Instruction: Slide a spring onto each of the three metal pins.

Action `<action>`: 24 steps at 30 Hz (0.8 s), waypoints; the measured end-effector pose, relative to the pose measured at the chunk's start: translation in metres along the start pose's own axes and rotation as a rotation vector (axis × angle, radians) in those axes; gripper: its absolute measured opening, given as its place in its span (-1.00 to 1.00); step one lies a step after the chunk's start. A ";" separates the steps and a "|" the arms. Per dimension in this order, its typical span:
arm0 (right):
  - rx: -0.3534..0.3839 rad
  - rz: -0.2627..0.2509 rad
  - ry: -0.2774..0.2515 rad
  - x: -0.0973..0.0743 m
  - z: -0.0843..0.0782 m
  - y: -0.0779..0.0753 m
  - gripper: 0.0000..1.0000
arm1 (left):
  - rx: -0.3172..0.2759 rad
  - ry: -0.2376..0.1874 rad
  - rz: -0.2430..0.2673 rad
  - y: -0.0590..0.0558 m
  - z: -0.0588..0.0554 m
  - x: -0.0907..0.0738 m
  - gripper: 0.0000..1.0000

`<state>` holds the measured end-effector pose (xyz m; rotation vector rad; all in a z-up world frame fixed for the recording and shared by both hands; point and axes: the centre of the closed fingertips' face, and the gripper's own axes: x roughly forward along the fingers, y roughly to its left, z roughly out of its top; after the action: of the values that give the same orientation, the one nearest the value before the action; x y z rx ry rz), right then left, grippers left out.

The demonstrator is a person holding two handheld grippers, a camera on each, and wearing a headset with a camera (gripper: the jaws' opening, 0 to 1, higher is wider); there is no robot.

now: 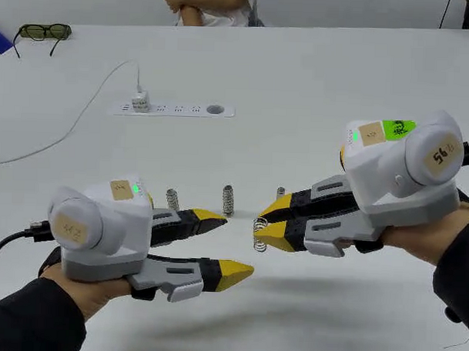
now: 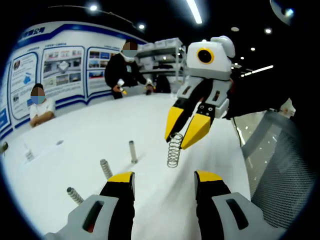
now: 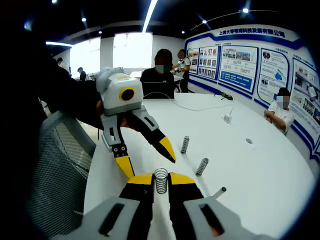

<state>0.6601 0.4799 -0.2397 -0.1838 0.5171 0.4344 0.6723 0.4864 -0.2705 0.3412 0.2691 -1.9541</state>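
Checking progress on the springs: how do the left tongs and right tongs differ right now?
The left tongs are open and empty; the right tongs are shut on a spring. The right tongs reach close to the bare pin; the left tongs sit farther from it. Both have yellow tips and face each other.

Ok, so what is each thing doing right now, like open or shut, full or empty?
Left yellow-tipped tool: open, holding nothing.
Right yellow-tipped tool: shut on the loose steel coil spring.
Metal pin nearest the right tool: upright, bare.
Middle metal pin: upright, spring on it.
Leftmost metal pin: upright, spring on it.
White power strip: white charger plugged in.
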 end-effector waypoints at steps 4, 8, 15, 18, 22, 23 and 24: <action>0.008 -0.009 0.000 -0.002 -0.001 -0.003 -0.76 | 0.001 0.003 0.012 0.002 -0.003 -0.006 0.01; 0.012 -0.015 -0.001 -0.003 -0.001 -0.006 -0.76 | -0.004 0.002 0.024 0.004 -0.006 -0.012 0.04; 0.023 -0.031 -0.006 -0.006 -0.001 -0.012 -0.76 | -0.031 -0.020 0.065 0.014 -0.009 -0.025 0.09; 0.029 -0.038 -0.008 -0.006 -0.001 -0.014 -0.76 | -0.040 -0.023 0.081 0.017 -0.011 -0.029 0.12; 0.033 -0.047 -0.012 -0.008 -0.001 -0.017 -0.76 | -0.051 -0.031 0.105 0.021 -0.012 -0.035 0.14; 0.035 -0.049 -0.012 -0.008 -0.001 -0.018 -0.76 | -0.053 -0.031 0.109 0.022 -0.013 -0.036 0.16; 0.038 -0.051 -0.015 -0.009 0.000 -0.019 -0.76 | -0.056 -0.036 0.117 0.024 -0.013 -0.038 0.17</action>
<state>0.6619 0.4597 -0.2343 -0.1572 0.5048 0.3755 0.7103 0.5140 -0.2696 0.2790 0.2736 -1.8324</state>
